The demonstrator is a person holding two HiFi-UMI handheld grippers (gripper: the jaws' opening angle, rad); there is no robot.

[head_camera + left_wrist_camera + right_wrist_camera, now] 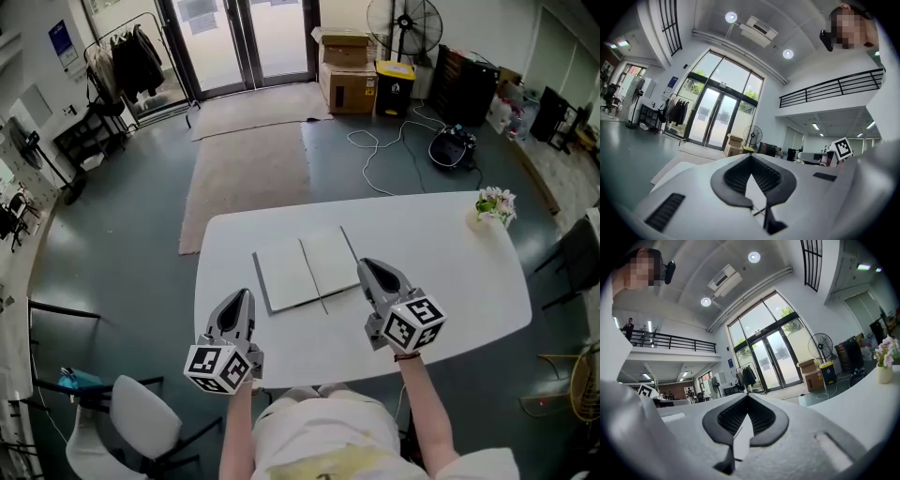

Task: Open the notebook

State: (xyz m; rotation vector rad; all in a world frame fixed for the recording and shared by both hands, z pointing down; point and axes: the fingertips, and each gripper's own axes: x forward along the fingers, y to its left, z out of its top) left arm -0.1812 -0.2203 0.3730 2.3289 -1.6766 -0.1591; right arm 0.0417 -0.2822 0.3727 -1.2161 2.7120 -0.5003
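The notebook lies open and flat on the white table, its two blank pages facing up. In the head view both grippers hang above the table's near edge, on my side of the notebook. My left gripper is below the notebook's left page and its jaws are together with nothing in them. My right gripper has its tips just past the right page's near right corner, and it is shut and holds nothing. In their own views, the left gripper and the right gripper point level across the room.
A small vase of flowers stands at the table's far right; it also shows in the right gripper view. A white chair sits at the near left. Rugs, boxes, a fan and cables lie beyond the table.
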